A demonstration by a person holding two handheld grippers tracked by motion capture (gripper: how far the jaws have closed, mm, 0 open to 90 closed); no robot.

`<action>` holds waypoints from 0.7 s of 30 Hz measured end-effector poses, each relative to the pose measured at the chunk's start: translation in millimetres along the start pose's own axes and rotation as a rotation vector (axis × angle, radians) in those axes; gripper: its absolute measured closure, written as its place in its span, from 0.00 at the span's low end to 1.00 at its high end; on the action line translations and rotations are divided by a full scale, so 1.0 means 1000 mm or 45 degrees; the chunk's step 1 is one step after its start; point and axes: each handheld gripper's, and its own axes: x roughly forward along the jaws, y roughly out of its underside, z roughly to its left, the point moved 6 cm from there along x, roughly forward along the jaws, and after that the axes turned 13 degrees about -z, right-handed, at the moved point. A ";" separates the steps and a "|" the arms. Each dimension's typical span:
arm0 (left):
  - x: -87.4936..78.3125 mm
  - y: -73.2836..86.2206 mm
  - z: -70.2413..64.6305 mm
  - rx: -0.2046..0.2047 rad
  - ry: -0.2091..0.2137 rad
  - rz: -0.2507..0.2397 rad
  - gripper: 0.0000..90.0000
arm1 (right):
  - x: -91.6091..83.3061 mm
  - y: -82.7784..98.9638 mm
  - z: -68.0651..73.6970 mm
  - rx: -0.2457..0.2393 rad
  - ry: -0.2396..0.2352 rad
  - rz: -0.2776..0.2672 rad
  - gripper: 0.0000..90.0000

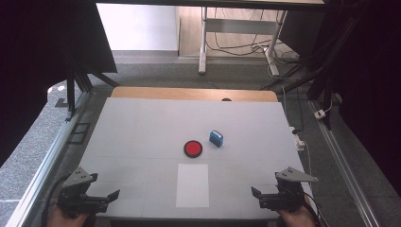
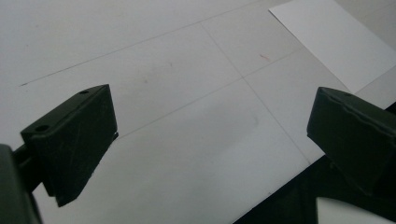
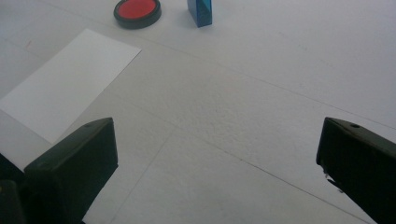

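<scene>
White sheet (image 1: 192,185) lengthwise, pointing away.

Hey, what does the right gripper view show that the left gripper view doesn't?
Right gripper view: the red ink pad and the blue stamp beside it, past the open right tongs. Left gripper view: the open left tongs and the table's dark near edge. Both: the white sheet of paper on the white table.
</scene>
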 end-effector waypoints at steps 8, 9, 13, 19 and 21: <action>0.000 0.000 0.000 -0.003 0.001 0.001 0.02 | 0.003 0.000 0.002 -0.024 -0.019 0.020 0.00; 0.000 -0.001 0.000 -0.003 0.004 -0.011 0.01 | 0.003 0.000 0.003 -0.022 -0.024 0.024 0.00; 0.002 -0.001 -0.002 0.009 0.007 -0.006 0.01 | 0.004 0.000 0.004 -0.042 -0.031 0.031 0.00; 0.003 -0.001 -0.003 0.026 -0.009 0.017 0.01 | 0.004 0.000 0.006 -0.058 -0.031 0.029 0.00; 0.003 0.000 -0.004 0.030 -0.008 0.018 0.00 | 0.005 0.000 0.005 -0.058 -0.030 0.027 0.00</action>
